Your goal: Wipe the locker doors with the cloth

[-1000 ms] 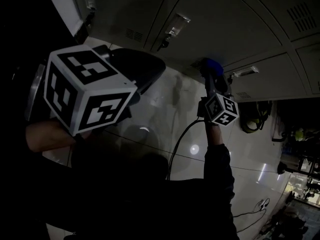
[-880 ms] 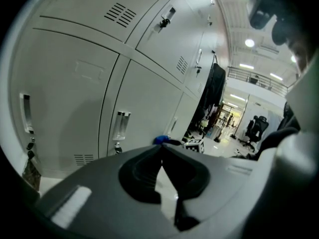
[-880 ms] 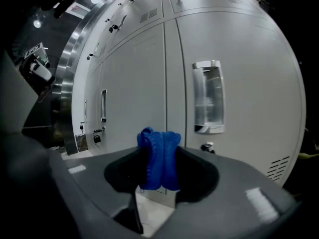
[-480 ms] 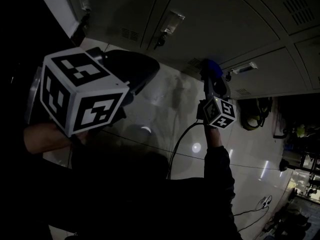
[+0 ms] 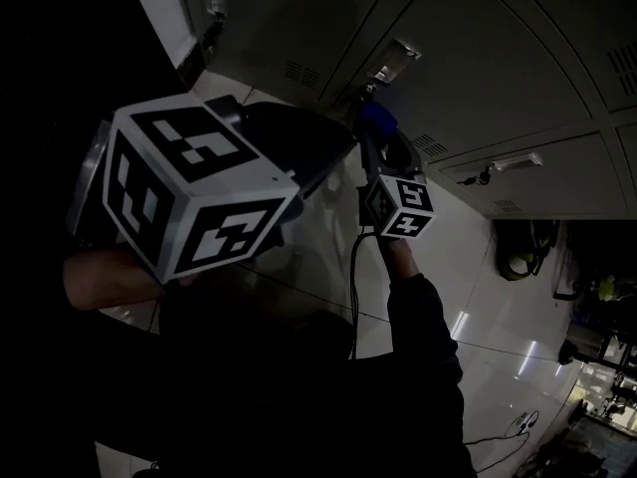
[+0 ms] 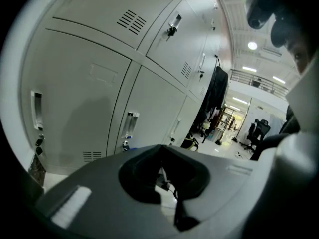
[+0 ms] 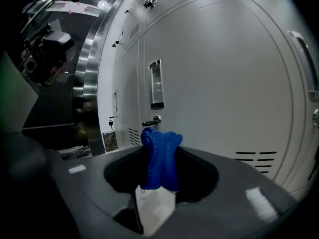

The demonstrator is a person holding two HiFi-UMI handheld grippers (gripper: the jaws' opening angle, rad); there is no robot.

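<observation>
The blue cloth [image 5: 376,119] is pinched in my right gripper [image 5: 381,139], which is shut on it and held up at the grey locker doors [image 5: 478,58], just below a door's handle [image 5: 398,53]. In the right gripper view the cloth [image 7: 160,156] stands bunched between the jaws of the right gripper [image 7: 160,151], in front of a locker door [image 7: 224,83] with a recessed handle [image 7: 155,84] and a latch [image 7: 152,121]. My left gripper [image 5: 333,142] hangs back at the left, away from the doors. In its own view the left gripper [image 6: 160,156] has its jaws together on nothing.
Glossy floor tiles [image 5: 468,267] lie below the lockers, with a cable [image 5: 350,287] trailing from my right gripper. A steel column [image 7: 92,83] stands left of the lockers. A dark coat [image 6: 215,91] hangs further along the row, with office chairs [image 6: 259,131] beyond.
My right gripper has carried the cloth leftwards along the locker fronts, from beside one door's handle to under the neighbouring door's handle. The left gripper has stayed back.
</observation>
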